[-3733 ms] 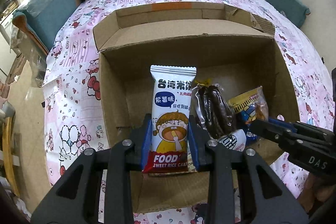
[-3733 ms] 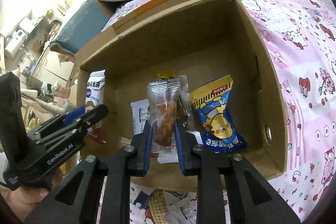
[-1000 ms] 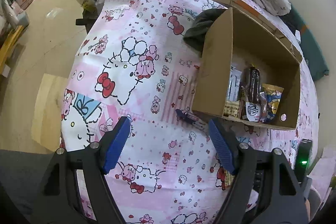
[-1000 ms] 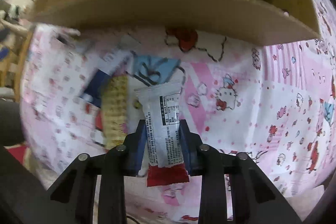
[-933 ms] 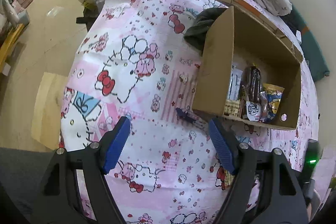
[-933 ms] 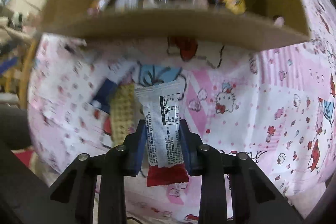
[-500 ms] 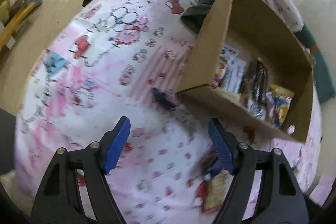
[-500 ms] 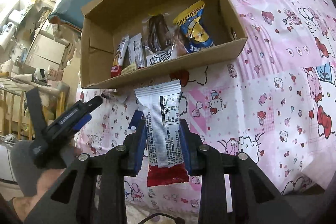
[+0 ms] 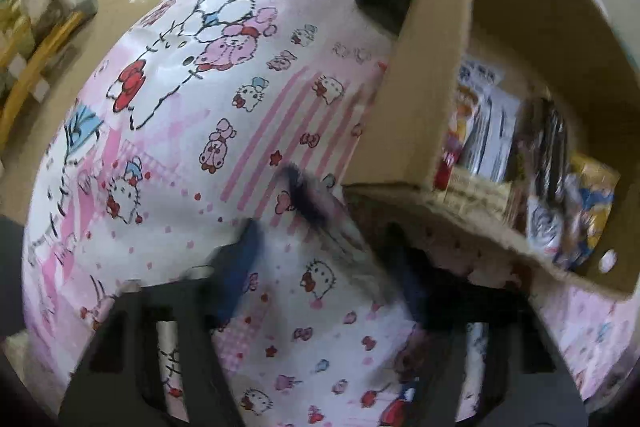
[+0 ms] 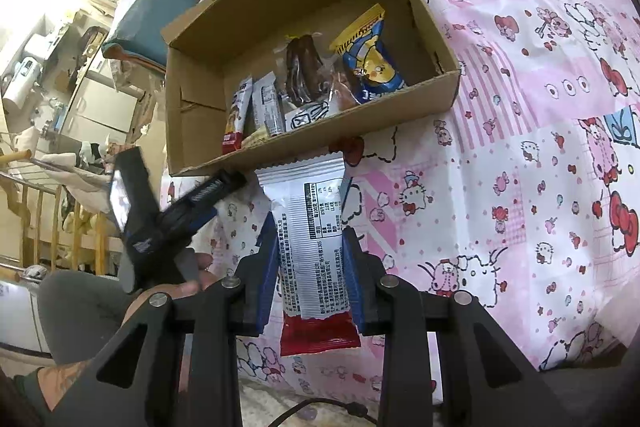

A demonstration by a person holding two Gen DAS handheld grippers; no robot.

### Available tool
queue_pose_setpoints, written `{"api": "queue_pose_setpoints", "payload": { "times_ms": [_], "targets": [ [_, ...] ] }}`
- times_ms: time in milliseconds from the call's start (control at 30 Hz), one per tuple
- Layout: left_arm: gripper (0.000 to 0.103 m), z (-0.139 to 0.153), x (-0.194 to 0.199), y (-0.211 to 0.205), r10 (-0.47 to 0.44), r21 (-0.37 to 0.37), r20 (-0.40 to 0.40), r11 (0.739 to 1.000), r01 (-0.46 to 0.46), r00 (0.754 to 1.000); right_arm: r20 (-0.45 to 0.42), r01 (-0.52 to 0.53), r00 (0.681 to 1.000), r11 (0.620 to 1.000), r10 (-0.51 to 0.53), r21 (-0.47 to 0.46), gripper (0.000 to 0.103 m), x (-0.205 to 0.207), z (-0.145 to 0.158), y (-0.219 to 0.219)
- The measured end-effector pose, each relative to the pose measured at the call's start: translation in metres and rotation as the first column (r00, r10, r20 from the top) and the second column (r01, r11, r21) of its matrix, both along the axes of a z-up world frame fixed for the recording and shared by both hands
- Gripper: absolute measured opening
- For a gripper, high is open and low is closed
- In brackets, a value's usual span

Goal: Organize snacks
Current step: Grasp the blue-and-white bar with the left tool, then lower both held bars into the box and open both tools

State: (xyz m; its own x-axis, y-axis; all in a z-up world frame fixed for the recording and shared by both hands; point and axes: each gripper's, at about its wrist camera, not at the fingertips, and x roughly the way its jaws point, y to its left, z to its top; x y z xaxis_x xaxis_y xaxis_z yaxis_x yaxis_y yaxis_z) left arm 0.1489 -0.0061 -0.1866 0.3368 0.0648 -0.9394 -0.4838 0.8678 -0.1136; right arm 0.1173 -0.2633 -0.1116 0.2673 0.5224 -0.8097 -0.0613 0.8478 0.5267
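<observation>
Right wrist view: right hand-held gripper [image 10: 310, 267] grasping a snack packet [image 10: 310, 247].
Cardboard box [image 10: 400, 115] holds several snacks; left hand-held gripper [image 9: 320, 259] released.

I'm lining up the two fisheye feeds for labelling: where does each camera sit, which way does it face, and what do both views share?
Left wrist: sits on the left gripper, low over the pink cartoon bedsheet, facing the cardboard box corner; only its own blurred, parted fingers show.
Right wrist: sits on the right gripper, higher and farther back, looking into the box; its fingers clamp a white-and-red snack packet, and the other gripper with the person's hand shows at left.
Shared: the box, the snacks inside it, and the bedsheet.
</observation>
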Motion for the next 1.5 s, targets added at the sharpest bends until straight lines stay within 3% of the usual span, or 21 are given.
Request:
{"api": "queue_pose_setpoints", "payload": {
  "times_ms": [33, 67, 233, 433, 600, 867, 967, 1033, 1133, 1267, 1500],
  "targets": [
    [0.021, 0.0, 0.0, -0.001, -0.016, -0.002, -0.001, 1.0, 0.016, 1.0, 0.0, 0.002, 1.0, 1.0, -0.002, -0.002, 0.032, 0.0, 0.0, 0.0],
    [0.014, 0.0, -0.001, 0.001, -0.033, -0.027, -0.004, 0.999, 0.032, 0.999, 0.002, 0.005, 1.0, 1.0, -0.005, -0.006, 0.032, 0.001, 0.001, 0.0],
    [0.014, 0.006, -0.013, 0.013, -0.095, -0.105, -0.003, 0.99, 0.094, 0.995, 0.013, 0.007, 1.0, 1.0, -0.007, -0.003, 0.032, 0.002, 0.004, 0.002],
    [0.014, 0.02, -0.041, 0.026, -0.111, -0.149, 0.005, 0.983, 0.11, 0.994, 0.029, 0.005, 1.0, 1.0, -0.005, 0.001, 0.032, 0.0, 0.009, 0.003],
    [0.014, 0.038, -0.057, 0.019, -0.192, -0.193, -0.018, 0.964, 0.185, 0.981, 0.037, 0.003, 0.999, 1.0, -0.004, 0.015, 0.032, -0.001, 0.014, 0.003],
    [0.014, 0.116, -0.058, 0.009, -0.349, -0.065, 0.113, 0.932, 0.358, 0.93, 0.099, 0.03, 0.994, 0.998, -0.036, 0.058, 0.032, 0.006, 0.031, -0.004],
    [0.014, 0.139, -0.047, 0.008, -0.388, -0.017, 0.147, 0.919, 0.395, 0.91, 0.129, 0.023, 0.991, 1.0, -0.024, 0.01, 0.032, 0.016, 0.038, -0.003],
    [0.014, 0.147, -0.041, 0.004, -0.399, 0.001, 0.162, 0.915, 0.404, 0.902, 0.163, 0.03, 0.986, 0.999, -0.022, -0.045, 0.032, 0.026, 0.043, -0.004],
    [0.014, 0.154, -0.029, 0.005, -0.403, 0.005, 0.172, 0.913, 0.408, 0.899, 0.188, 0.049, 0.981, 0.998, -0.043, -0.027, 0.032, 0.043, 0.049, -0.01],
    [0.014, 0.159, -0.009, 0.005, -0.402, 0.009, 0.181, 0.913, 0.407, 0.898, 0.224, 0.07, 0.973, 0.995, -0.051, -0.076, 0.032, 0.063, 0.053, -0.014],
    [0.014, 0.15, 0.026, -0.01, -0.425, 0.001, 0.171, 0.902, 0.431, 0.889, 0.264, 0.107, 0.962, 0.984, -0.067, -0.14, 0.032, 0.091, 0.05, -0.019]
  ]
}}
